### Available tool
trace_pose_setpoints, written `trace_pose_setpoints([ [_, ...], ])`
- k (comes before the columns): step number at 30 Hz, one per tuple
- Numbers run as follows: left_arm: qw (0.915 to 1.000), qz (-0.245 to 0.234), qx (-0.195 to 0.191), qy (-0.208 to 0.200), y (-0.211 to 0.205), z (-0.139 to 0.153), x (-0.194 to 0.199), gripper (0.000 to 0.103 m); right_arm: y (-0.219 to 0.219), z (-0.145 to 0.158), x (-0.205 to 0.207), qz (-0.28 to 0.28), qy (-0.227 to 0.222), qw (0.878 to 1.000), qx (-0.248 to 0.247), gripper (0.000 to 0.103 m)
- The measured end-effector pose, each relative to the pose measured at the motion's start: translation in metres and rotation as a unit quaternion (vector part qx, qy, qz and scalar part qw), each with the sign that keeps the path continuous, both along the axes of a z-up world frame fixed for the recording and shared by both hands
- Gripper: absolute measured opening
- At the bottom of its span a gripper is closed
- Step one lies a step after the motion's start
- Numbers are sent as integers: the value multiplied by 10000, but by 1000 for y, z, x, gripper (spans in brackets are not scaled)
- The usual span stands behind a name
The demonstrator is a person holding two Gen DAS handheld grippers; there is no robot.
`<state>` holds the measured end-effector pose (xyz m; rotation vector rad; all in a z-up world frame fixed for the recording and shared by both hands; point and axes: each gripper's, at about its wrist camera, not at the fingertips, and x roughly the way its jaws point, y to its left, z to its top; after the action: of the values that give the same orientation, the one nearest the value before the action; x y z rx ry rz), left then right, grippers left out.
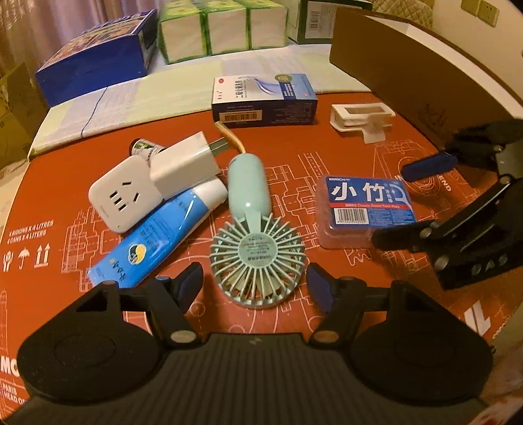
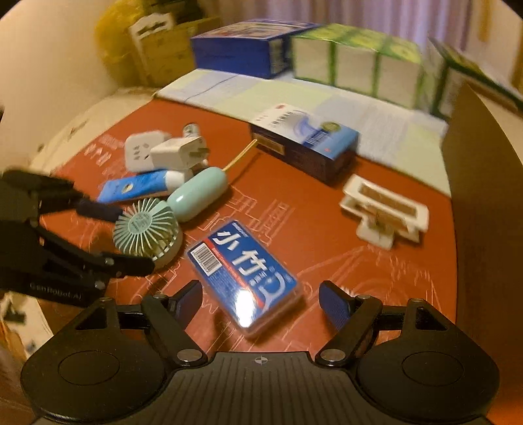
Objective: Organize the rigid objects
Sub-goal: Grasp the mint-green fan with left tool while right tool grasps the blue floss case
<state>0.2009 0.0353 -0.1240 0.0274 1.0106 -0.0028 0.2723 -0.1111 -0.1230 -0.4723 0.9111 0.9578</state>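
A mint handheld fan (image 1: 253,242) (image 2: 148,229) lies on the red mat (image 1: 294,157). My left gripper (image 1: 255,284) is open, its fingers either side of the fan's round head; it also shows in the right wrist view (image 2: 127,235). A blue floss-pick box (image 1: 366,209) (image 2: 245,278) lies to the right. My right gripper (image 2: 261,300) is open with the box's near end between its fingers; it shows in the left wrist view (image 1: 405,202). A white socket cube (image 1: 126,197), a white charger (image 1: 188,165) and a blue tube (image 1: 157,238) lie at left.
A blue and white carton (image 1: 264,98) (image 2: 304,144) and a white clip (image 1: 362,119) (image 2: 384,212) lie farther back. A brown cardboard wall (image 1: 408,72) (image 2: 483,196) stands at right. A dark blue box (image 1: 98,55) and green tissue packs (image 1: 222,27) stand behind the mat.
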Motion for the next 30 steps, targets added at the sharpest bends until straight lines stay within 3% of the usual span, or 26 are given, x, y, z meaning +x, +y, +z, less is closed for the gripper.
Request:
trace_pose_setpoints([
  [5,9998,-58,155,-99,-2,-3,6,67,14,-10,-8,488,-396,9978,-221,75],
  [10,9993,-166,297,-153,-5,-6,11,66,19,-18,-9,566,-473,9970,-235,71],
  [12,9991,-231,311,-160,-7,-7,11,61,17,-18,-10,600,-500,9967,-243,70],
  [16,9993,-259,209,-161,-4,-7,5,61,12,-15,-11,547,-420,9972,-299,64],
  [23,9995,-307,59,-26,4,-4,-14,61,2,-9,-20,693,38,9970,-353,64],
  [30,9996,-270,64,16,2,-9,-2,61,15,-15,-23,968,-10,9942,-463,64],
])
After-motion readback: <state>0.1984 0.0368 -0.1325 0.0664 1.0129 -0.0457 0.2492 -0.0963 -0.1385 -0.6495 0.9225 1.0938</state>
